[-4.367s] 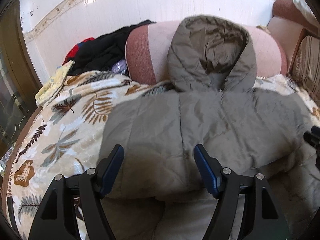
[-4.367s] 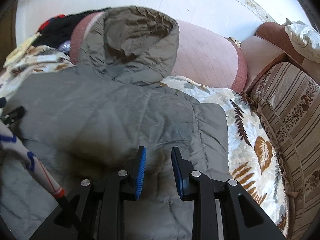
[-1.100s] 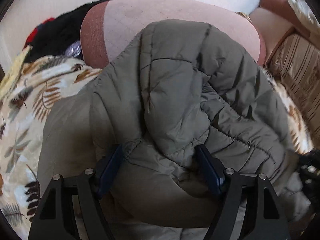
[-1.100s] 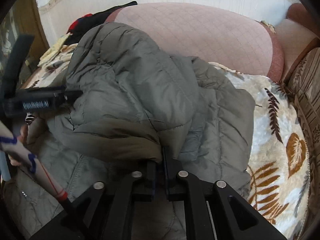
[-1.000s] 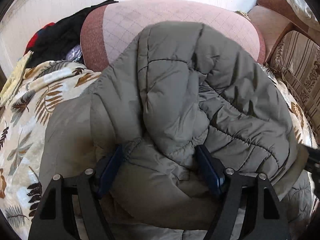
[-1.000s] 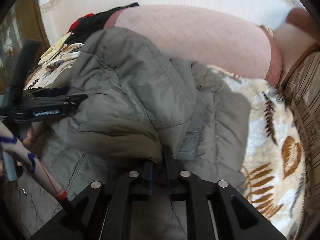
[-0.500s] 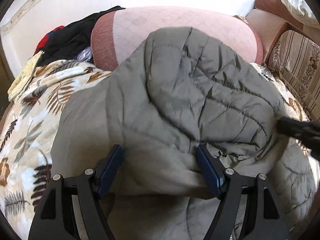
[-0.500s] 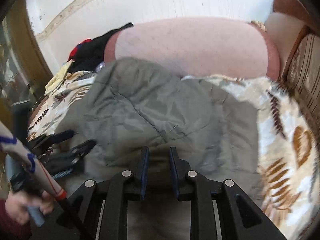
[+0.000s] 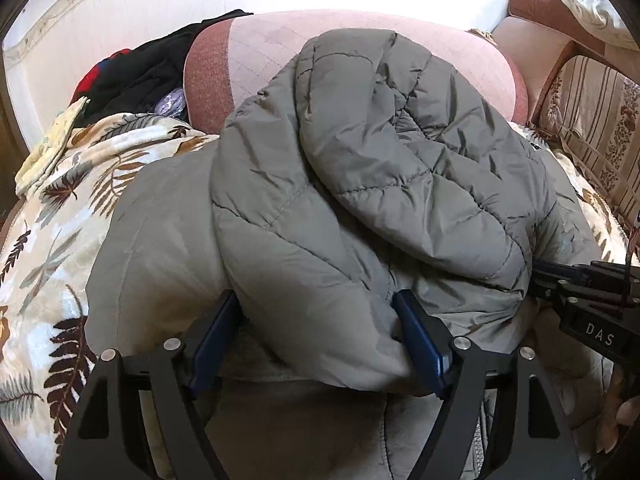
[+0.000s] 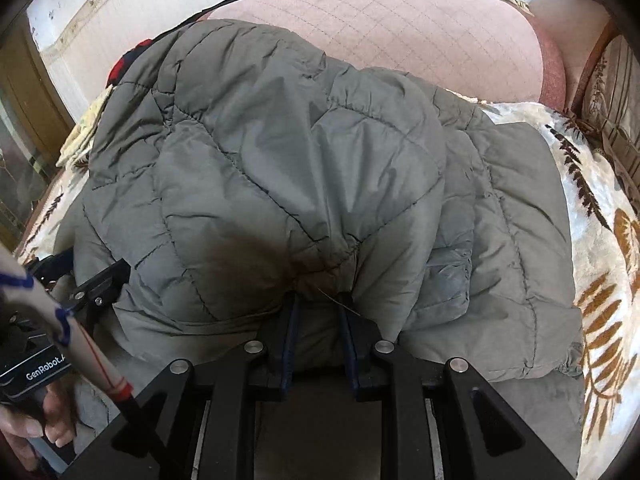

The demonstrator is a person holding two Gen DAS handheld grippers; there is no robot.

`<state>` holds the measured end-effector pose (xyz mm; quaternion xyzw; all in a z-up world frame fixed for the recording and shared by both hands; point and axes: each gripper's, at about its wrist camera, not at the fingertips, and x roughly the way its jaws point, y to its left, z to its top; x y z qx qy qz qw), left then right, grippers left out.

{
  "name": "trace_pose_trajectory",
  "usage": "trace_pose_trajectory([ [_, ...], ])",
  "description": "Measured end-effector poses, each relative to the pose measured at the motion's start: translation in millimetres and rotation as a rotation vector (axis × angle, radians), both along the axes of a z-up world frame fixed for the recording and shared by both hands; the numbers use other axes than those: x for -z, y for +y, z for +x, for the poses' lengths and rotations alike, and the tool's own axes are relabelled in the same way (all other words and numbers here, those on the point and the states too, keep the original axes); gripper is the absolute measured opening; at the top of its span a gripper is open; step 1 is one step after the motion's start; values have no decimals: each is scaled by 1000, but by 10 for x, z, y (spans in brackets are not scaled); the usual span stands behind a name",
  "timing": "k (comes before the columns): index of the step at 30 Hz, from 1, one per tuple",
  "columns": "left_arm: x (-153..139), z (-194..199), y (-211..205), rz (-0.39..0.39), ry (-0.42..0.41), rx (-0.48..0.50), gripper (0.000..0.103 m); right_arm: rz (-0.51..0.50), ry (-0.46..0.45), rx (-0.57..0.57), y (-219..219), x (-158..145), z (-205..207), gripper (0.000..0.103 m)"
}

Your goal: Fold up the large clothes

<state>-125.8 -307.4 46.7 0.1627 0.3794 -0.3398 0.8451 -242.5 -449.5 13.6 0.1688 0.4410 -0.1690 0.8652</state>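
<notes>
An olive-grey quilted hooded jacket (image 9: pixel 360 200) lies on the leaf-print blanket (image 9: pixel 60 220), its hood and top part folded forward over the body. My left gripper (image 9: pixel 318 328) stands wide, and a thick roll of the jacket's near edge fills the gap and bulges against both blue pads. In the right wrist view the jacket (image 10: pixel 300 160) creases toward my right gripper (image 10: pixel 318 312), whose narrow jaws pinch a bunch of fabric at their tips. The right gripper (image 9: pixel 580 292) also shows at the jacket's right edge, and the left gripper (image 10: pixel 96 284) at its left edge.
A pink bolster cushion (image 9: pixel 272 52) runs behind the jacket. Black and red clothes (image 9: pixel 140 72) are piled at the back left. A striped sofa back (image 9: pixel 592 112) rises on the right. A person's hand (image 10: pixel 32 432) holds the left gripper's handle.
The jacket, flat with its hood on the cushion earlier, is now folded forward. Over the last second the raised fold came down and my right gripper sank with it.
</notes>
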Motion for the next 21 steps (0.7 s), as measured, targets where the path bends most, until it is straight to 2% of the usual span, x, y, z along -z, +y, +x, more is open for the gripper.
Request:
trace_pose_trajectory([
  [11, 19, -41, -31, 18, -31, -1, 79, -39, 13, -10, 115, -64, 0, 22],
  [17, 20, -45, -37, 20, -35, -2, 79, -55, -86, 15, 127, -378, -104, 22],
  [21, 20, -41, -30, 20, -36, -2, 79, -57, -113, -15, 163, -381, -23, 22],
])
